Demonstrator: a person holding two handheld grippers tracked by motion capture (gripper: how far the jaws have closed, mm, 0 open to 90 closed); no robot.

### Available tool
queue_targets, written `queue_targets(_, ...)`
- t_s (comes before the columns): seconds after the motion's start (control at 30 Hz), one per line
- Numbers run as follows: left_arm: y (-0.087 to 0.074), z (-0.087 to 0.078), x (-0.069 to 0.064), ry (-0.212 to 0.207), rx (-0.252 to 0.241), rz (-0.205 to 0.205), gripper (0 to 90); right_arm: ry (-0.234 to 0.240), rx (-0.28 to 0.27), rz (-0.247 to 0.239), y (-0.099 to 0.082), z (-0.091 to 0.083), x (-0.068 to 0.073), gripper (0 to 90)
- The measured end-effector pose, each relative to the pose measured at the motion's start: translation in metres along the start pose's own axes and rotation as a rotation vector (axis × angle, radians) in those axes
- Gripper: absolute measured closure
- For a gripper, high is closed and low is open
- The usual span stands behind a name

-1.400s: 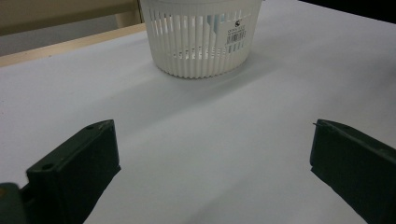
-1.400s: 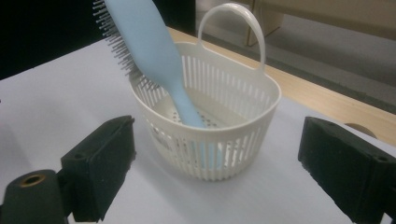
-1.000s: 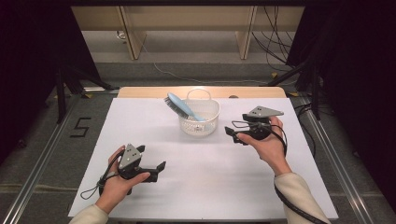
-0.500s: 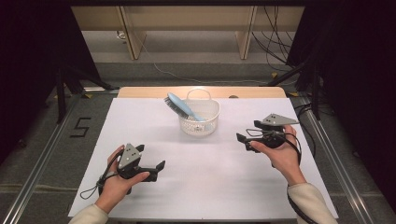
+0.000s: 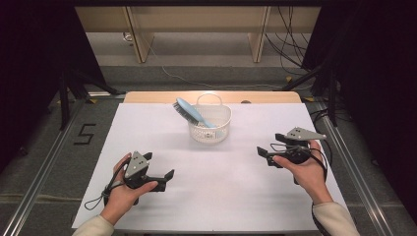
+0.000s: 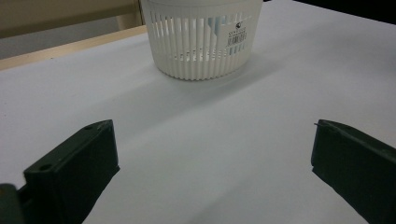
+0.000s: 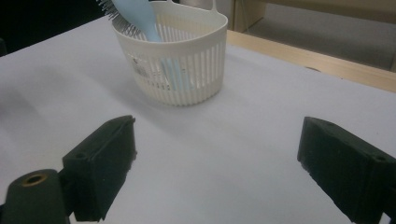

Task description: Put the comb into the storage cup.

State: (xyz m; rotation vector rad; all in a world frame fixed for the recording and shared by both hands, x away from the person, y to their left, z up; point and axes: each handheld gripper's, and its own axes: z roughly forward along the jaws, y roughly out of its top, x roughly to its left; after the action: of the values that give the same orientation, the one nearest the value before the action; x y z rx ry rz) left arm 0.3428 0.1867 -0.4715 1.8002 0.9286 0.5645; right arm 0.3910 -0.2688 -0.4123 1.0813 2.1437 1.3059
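High view, basket: a white slatted basket (image 5: 210, 129) with a loop handle stands upright on the white tabletop (image 5: 206, 196), toward its far edge.
Hairbrush: a light blue hairbrush (image 5: 191, 112) stands slanted in the basket; its long axis runs from the handle, down inside the basket, up to the bristled head, which leans out over the basket's far-left rim, bristles facing left.
Left tongs: the left tongs (image 5: 167, 178) sit low over the tabletop, near and left of the basket, well apart from it; jaws spread wide, holding nothing.
Right tongs: the right tongs (image 5: 263, 156) are right of the basket and nearer the person, apart from it; jaws spread, empty.
Left gripper view: basket (image 6: 201, 37) straight ahead, barcode label facing the camera.
Right gripper view: basket (image 7: 175, 65) ahead and left, brush head (image 7: 128, 11) rising above its rim.
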Motion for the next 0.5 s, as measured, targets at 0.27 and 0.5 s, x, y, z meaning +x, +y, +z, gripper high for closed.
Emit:
queue_targets(0.27,0.000,0.000,0.000,-0.005,0.003,0.001,0.2,-0.009,0.001,0.008,-0.015,-0.013,-0.002,12.0)
queue_targets(0.5,0.000,0.001,0.000,-0.004,0.002,-0.003,0.2,-0.013,-0.002,0.026,-0.026,-0.024,-0.004,11.9)
